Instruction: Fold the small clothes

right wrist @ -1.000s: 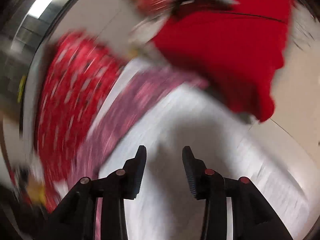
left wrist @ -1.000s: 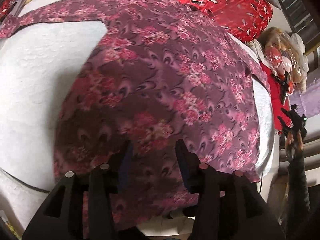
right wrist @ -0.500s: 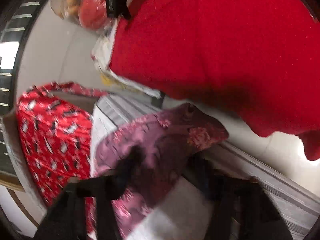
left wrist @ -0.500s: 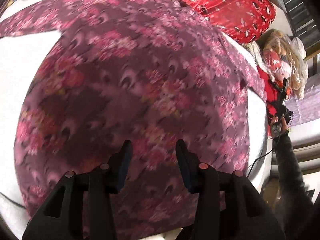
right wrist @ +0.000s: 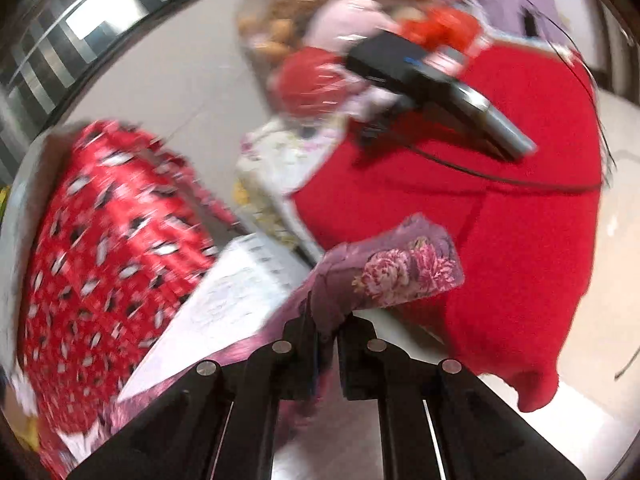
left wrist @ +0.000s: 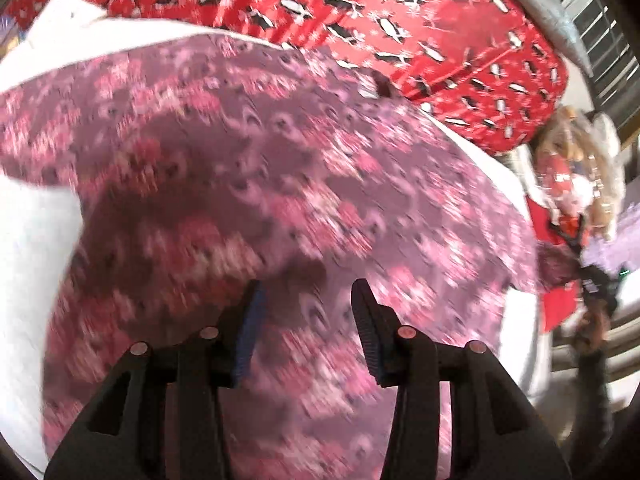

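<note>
A purple garment with pink flowers lies spread over a white padded table. My left gripper is open just above the garment's near part, with nothing between its fingers. My right gripper is shut on a corner of the same garment and holds it lifted off the table's edge; the cloth sticks up past the fingertips. In the left wrist view the right gripper shows small at the far right, holding that corner.
A red cloth with a black-and-white print lies at the back of the table, also in the right wrist view. A red garment and a wrapped doll are beyond the right edge. A black device rests there.
My right gripper has closed on the garment's corner and lifted it. My left gripper has moved further over the garment and stays open.
</note>
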`<state>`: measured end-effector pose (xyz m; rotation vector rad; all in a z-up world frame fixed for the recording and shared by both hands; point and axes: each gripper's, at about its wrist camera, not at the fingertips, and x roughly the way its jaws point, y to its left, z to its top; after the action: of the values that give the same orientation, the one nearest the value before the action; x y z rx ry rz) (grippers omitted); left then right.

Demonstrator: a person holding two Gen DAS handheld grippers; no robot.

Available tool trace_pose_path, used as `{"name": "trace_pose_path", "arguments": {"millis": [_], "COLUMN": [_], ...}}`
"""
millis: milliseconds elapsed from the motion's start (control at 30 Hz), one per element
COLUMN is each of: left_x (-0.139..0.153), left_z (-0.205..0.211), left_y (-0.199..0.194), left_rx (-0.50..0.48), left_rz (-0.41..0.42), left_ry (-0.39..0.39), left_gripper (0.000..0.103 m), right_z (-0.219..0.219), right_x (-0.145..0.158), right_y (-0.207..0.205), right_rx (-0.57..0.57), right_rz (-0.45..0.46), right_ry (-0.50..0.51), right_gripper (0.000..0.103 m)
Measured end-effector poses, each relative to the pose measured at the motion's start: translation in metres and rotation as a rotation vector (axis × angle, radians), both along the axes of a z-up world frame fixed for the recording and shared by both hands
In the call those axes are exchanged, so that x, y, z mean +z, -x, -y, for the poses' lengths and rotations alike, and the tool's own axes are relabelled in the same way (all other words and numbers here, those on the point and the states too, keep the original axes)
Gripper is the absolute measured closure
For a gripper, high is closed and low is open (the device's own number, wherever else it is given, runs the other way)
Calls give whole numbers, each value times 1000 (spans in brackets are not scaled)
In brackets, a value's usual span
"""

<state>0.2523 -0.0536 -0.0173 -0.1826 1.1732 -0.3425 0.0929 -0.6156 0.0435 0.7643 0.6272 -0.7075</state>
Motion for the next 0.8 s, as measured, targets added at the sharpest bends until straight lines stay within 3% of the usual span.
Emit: {"name": "trace_pose_path", "arguments": {"millis": [67, 333, 700, 800], "left_x": [-3, -11, -12, -8], "left_z": [-1, -23, -55, -64], "left_y": [-5, -23, -44, -45], "left_rx": [0, 10, 46, 54], "left_rz": [20, 48, 6, 15], "left_ry": [-15, 118, 181, 187], "left_gripper": [60, 60, 60, 60], "right_z": [-22, -148, -353, -405], "right_x": [13, 30, -1, -14], "right_y": [-14, -98, -197, -211], "right_rx": [66, 359, 740, 832], "right_rz": [-9, 23, -1, -38], "right_ry": [33, 27, -38, -27], "right_gripper": [96, 96, 96, 90]}}
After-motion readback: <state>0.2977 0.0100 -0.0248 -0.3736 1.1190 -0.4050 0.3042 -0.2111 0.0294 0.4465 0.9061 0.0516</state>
